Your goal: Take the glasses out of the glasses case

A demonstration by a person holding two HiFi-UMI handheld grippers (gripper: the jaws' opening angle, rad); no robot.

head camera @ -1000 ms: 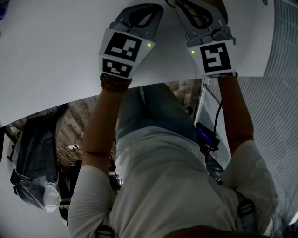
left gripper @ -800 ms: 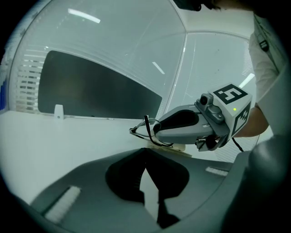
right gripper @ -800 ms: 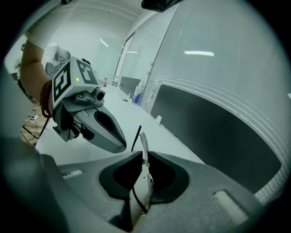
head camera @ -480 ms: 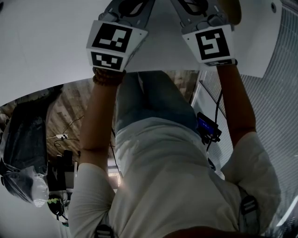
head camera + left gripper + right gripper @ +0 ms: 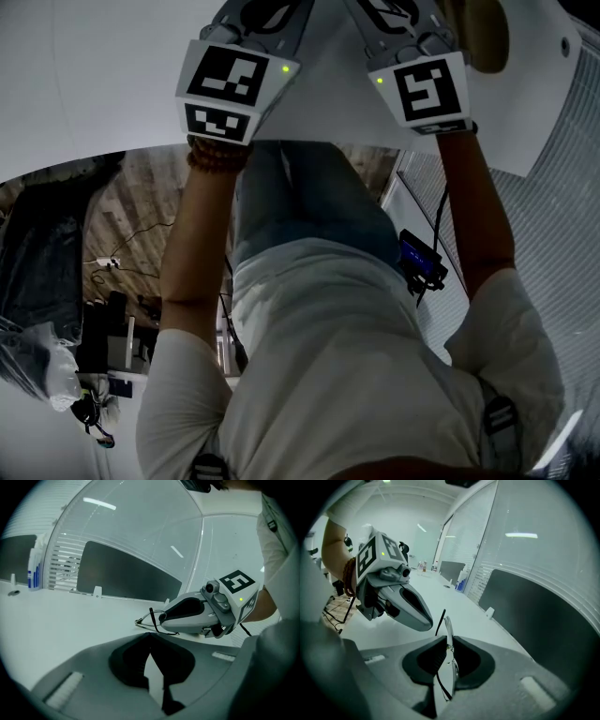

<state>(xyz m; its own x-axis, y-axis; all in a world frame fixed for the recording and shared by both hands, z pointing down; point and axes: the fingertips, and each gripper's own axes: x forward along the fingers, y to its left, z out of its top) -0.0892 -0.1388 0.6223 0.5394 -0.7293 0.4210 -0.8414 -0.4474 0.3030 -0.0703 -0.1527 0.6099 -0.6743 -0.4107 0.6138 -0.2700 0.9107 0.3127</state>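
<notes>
1. Glasses are sitting pinched between the jaws of the right gripper, edge-on, with one lens and a black temple arm poking out past the tips.
2. The right gripper's jaws are pressing on the thin frame from both sides, leaving only a narrow slit between the pads.
3. The left gripper is carrying nothing; its jaws are meeting at the tips, clenched on empty air.
4. Both grippers are reaching out over the white table, side by side and near each other.
5. In the head view a tan rounded object is lying on the table just beside the right gripper, partly cut off by the top edge; whether it is the case I cannot tell.
6. A bead bracelet is showing on the person's left wrist.
</notes>
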